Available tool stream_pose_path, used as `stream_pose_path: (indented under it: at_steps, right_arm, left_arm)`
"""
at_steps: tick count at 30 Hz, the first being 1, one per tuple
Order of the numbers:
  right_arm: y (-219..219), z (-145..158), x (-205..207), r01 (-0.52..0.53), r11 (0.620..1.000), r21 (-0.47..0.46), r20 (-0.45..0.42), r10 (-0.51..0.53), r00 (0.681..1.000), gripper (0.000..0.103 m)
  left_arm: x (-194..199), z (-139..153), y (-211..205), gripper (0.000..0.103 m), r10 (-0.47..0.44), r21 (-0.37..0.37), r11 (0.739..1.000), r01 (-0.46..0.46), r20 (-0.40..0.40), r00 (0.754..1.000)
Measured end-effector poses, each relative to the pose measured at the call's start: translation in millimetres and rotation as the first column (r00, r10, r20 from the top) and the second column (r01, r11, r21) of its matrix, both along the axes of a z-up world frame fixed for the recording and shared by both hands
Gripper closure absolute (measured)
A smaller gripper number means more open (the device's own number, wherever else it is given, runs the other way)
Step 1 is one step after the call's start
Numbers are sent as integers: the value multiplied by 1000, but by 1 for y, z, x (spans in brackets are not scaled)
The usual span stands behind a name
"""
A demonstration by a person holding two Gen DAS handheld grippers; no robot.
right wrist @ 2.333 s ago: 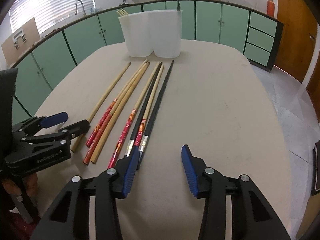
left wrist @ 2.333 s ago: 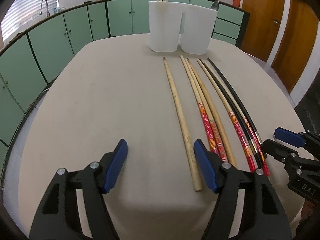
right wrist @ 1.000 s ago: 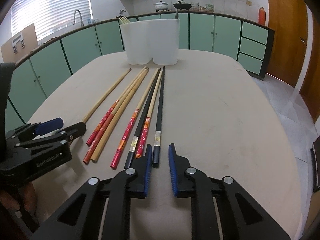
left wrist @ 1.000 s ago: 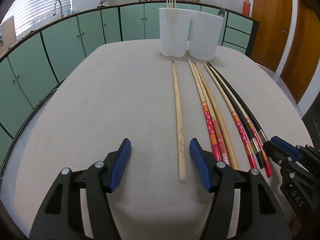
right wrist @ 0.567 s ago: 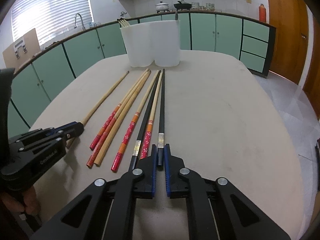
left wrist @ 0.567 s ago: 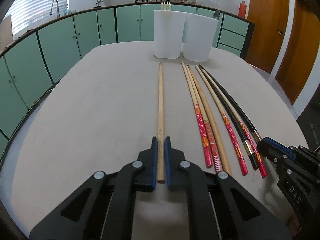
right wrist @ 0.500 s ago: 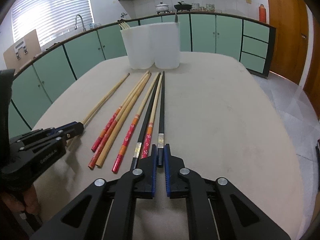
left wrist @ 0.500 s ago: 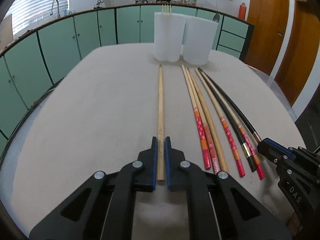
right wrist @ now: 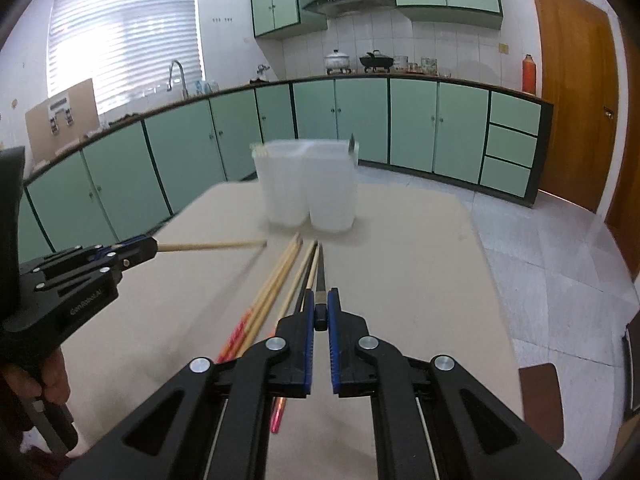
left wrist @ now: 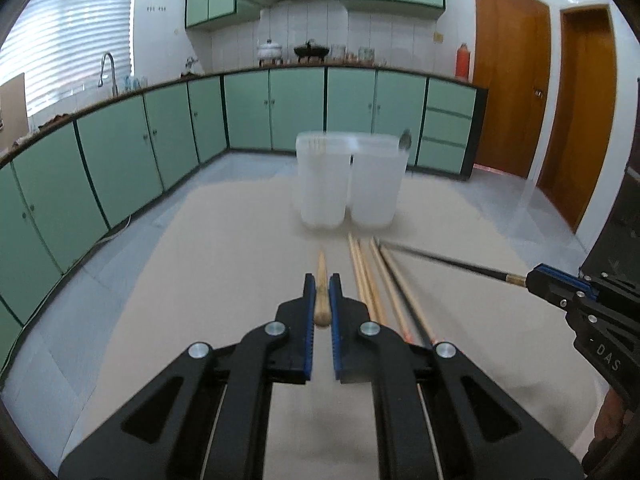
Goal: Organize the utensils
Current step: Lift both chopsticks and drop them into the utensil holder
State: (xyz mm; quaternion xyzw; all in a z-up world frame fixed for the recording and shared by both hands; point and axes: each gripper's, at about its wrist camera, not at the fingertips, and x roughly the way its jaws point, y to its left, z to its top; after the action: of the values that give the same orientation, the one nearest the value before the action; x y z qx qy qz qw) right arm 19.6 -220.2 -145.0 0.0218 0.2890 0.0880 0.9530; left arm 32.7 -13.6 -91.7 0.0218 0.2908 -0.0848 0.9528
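My left gripper (left wrist: pixel 321 280) is shut on the thick end of a plain wooden chopstick (left wrist: pixel 321 276), lifted off the table and pointing toward the holder. From the right wrist view that stick (right wrist: pixel 208 245) juts out of the left gripper (right wrist: pixel 154 247). My right gripper (right wrist: pixel 321 295) is shut on a black chopstick (right wrist: pixel 321 280), raised the same way; in the left wrist view this black chopstick (left wrist: pixel 448 261) sticks out of the right gripper (left wrist: pixel 530 279). Several chopsticks (left wrist: pixel 370 272) (right wrist: pixel 276 280), plain and red-patterned, lie on the beige table (left wrist: pixel 208 264). A white two-compartment holder (left wrist: pixel 348 180) (right wrist: pixel 308 182) stands at the far end, utensil tips showing above its rim.
Green kitchen cabinets (left wrist: pixel 120 152) curve around the table's left and far sides. Wooden doors (left wrist: pixel 508 92) stand on the right. A person's hand (right wrist: pixel 52 376) holds the left gripper's handle. The tiled floor (right wrist: pixel 540 264) lies beyond the table's right edge.
Both grippers closed on a chopstick each, the left on the plain wooden one, the right on the black one. Both then rose, lifting the sticks off the table.
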Motion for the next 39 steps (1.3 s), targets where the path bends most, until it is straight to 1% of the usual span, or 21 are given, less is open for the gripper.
stream_pose_path:
  at_steps: [6,9,13,18,24,26,28,32,34,36,38,39]
  right_arm:
    - [-11,41,17,-2,999,35,29,1,1000,97]
    - [-16,61,28,-10,999,47,49,8,999,97]
    - [-22,83,48,-33,998,60,46,31,998,97]
    - [-25,102,65,-71,997,42,41,70,997,97]
    - [-26,125,78,-122,992,45,65,119,991,97]
    - [-26,134,83,-134,990,53,82,129,988,97]
    - [-27,152,90,-148,987,61,117,140,983,97]
    - [-25,190,108,-146,989,36,209,135,969,97]
    - [-24,204,120,-140,989,37,236,128,963,97]
    - [-24,213,134,-129,991,36,255,116,960,97]
    - [-23,217,151,-115,993,39,271,100,957,97]
    - [-22,216,158,-109,993,41,271,94,958,97]
  left_arm:
    - [15,43,5,97,-11,-44,999,14,79,997]
    - [25,59,5,97,-25,-59,998,31,104,994]
    - [37,73,4,97,-50,-85,995,59,109,993]
    - [45,85,3,97,-70,-108,991,83,115,991]
    - [50,103,9,97,-70,-130,987,91,156,985]
    - [55,117,10,97,-64,-142,986,92,190,980]
    - [60,132,10,97,-58,-146,985,93,228,972]
    - [78,162,2,97,-44,-149,984,96,320,947]
    - [89,173,-4,97,-41,-149,984,99,353,935]
    - [104,181,-13,97,-36,-141,985,99,395,918]
    - [119,185,-20,97,-30,-143,985,96,410,912]
    - [129,184,-25,97,-32,-144,985,99,406,913]
